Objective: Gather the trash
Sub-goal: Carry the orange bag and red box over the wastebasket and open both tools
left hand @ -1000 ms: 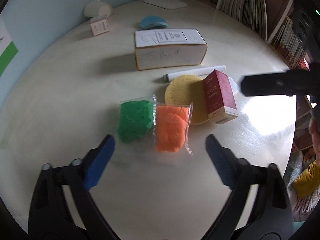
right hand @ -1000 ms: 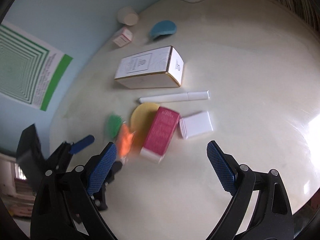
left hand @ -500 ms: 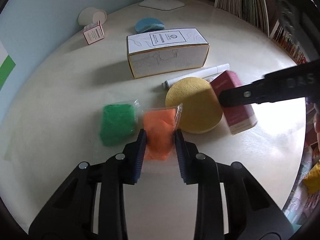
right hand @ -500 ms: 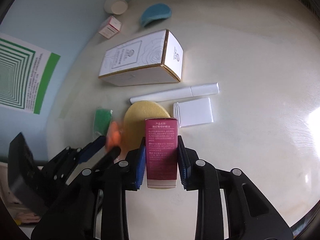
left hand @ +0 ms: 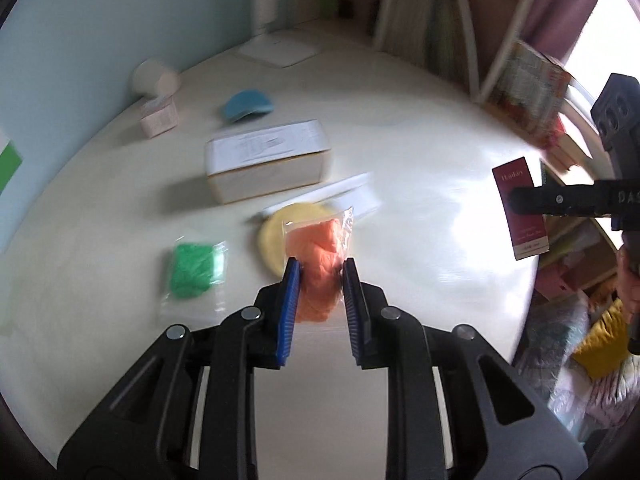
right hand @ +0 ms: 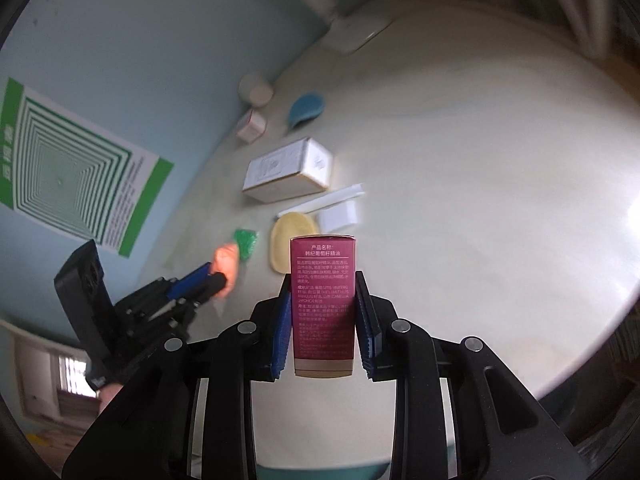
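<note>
Above the pale worktop [left hand: 120, 216], the left claw [left hand: 318, 276] pinches an orange packet [left hand: 320, 256], lifted over the yellow sponge [left hand: 276, 232]. Far right, the right claw [right hand: 322, 300] clamps a maroon carton [right hand: 323, 304] in the air.

Bookshelf [left hand: 448, 40] beside table [left hand: 420, 140] — green poster [right hand: 72, 172] on wall.
</note>
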`<state>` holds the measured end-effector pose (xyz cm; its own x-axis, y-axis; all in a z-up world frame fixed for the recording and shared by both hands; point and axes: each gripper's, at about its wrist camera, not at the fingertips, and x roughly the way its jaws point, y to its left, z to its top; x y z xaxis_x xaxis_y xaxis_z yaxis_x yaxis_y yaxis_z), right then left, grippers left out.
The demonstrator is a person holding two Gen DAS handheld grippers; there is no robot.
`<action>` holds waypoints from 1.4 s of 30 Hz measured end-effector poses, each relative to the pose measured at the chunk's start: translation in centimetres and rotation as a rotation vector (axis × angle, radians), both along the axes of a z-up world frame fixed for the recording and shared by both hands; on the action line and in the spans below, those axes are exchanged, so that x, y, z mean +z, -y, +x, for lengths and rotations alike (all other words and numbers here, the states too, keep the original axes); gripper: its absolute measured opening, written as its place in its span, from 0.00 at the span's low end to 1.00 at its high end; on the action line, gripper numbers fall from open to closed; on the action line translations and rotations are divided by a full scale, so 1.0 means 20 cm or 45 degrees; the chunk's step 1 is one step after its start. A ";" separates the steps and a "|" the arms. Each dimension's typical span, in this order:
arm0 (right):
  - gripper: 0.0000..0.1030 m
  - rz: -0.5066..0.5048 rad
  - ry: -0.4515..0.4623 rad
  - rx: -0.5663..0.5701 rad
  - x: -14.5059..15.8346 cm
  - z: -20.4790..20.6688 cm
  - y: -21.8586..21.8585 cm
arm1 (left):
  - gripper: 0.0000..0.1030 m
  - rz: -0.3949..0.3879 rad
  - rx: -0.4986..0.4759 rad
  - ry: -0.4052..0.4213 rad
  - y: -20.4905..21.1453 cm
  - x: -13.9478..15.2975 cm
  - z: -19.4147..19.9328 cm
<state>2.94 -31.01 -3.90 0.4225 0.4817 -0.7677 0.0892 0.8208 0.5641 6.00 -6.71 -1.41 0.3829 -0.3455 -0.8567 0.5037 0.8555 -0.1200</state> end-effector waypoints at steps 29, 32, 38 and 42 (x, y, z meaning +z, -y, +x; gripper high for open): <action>0.28 0.049 -0.346 -1.014 -0.56 -1.90 0.91 | 0.19 0.192 -1.241 -0.218 1.71 -0.46 -1.27; 0.28 0.088 -0.380 -1.042 -0.68 -1.94 0.93 | 0.19 0.261 -1.278 -0.250 1.80 -0.57 -1.35; 0.28 0.176 -0.421 -1.111 -0.89 -1.96 1.00 | 0.19 0.401 -1.299 -0.283 1.90 -0.80 -1.41; 0.28 0.179 -0.453 -1.108 -1.00 -1.93 1.05 | 0.19 0.454 -1.296 -0.293 1.94 -0.91 -1.44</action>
